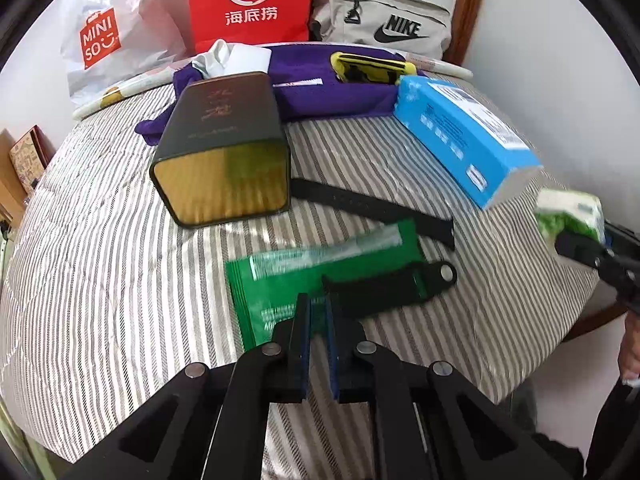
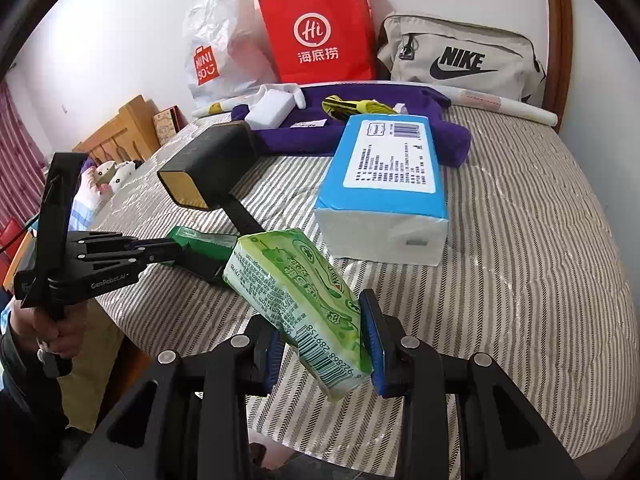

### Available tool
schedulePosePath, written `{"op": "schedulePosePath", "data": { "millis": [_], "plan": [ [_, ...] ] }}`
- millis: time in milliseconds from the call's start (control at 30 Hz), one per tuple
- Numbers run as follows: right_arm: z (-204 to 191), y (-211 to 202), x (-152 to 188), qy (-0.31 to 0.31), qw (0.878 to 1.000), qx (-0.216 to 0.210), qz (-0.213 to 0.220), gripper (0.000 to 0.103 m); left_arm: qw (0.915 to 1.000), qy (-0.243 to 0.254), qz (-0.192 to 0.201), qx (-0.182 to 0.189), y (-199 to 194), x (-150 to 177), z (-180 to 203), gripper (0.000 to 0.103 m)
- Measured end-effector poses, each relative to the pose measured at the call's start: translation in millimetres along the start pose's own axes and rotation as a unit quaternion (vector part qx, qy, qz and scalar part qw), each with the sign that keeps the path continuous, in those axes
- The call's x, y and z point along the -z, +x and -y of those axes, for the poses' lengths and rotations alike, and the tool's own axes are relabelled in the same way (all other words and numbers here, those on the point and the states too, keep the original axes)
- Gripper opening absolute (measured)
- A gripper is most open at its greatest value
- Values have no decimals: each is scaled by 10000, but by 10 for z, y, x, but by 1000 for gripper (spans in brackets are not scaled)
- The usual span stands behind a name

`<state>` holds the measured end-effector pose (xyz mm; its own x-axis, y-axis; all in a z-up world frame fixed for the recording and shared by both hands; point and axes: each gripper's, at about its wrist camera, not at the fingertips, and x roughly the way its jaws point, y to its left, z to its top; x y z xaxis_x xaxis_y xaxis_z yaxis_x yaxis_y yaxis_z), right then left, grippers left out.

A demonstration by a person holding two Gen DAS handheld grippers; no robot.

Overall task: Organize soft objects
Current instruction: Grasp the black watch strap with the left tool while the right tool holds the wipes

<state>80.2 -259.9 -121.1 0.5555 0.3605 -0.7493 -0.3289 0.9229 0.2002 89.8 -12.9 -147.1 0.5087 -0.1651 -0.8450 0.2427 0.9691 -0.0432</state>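
The right claw is clamped on a green tissue pack, its blue pads pressing the pack's two long sides while the barcoded end hangs toward the camera and the far end tilts up over the striped bed. The pack is off the bedding, just in front of the blue tissue pack, which lies flat near the middle of the bed. The left claw has its fingers drawn nearly together over the near edge of a green sachet; whether the sachet is actually pinched between them I cannot tell, since the tips hide the contact. A black strap lies beyond the sachet, toward the blue tissue pack, with a second looped piece across the sachet's right side. Farther back from the blue tissue pack sit a dark tin with a gold end, a purple cloth, and against the wall a Miniso bag, a red Haidilao paper bag and a Nike pouch. The main risk, as I judge it, is the green tissue pack rotating or slipping: it is held near one end, its wrapper is slick, and the soft contents give under pressure. The sachet could also drag the looped strap along if lifted.
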Motion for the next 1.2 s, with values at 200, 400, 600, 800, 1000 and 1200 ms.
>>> {"op": "schedulePosePath", "data": {
  "millis": [200, 400, 600, 800, 1000, 1200],
  "plan": [
    [-11, -5, 5, -18, 10000, 5, -22, 35, 9992, 308, 151, 224, -8, -110, 141, 29],
    [24, -2, 17, 37, 10000, 23, -48, 35, 9984, 496, -19, 266, 174, -266, 240, 45],
    [57, 18, 36, 62, 9999, 33, -85, 35, 9953, 460, -223, 823, 97, -83, 190, 44],
    [40, 53, 38, 62, 9999, -25, -117, 35, 9943, 749, -161, 739, 40, -7, 310, 45],
    [22, 45, 55, 15, 9999, 3, -125, 35, 9906, 1205, -152, 626, 158, -76, 519, 44],
    [89, 39, 112, 72, 9998, 114, -146, 35, 9890, 1313, -107, 668, 119, -5, 569, 17]
  ]
}}
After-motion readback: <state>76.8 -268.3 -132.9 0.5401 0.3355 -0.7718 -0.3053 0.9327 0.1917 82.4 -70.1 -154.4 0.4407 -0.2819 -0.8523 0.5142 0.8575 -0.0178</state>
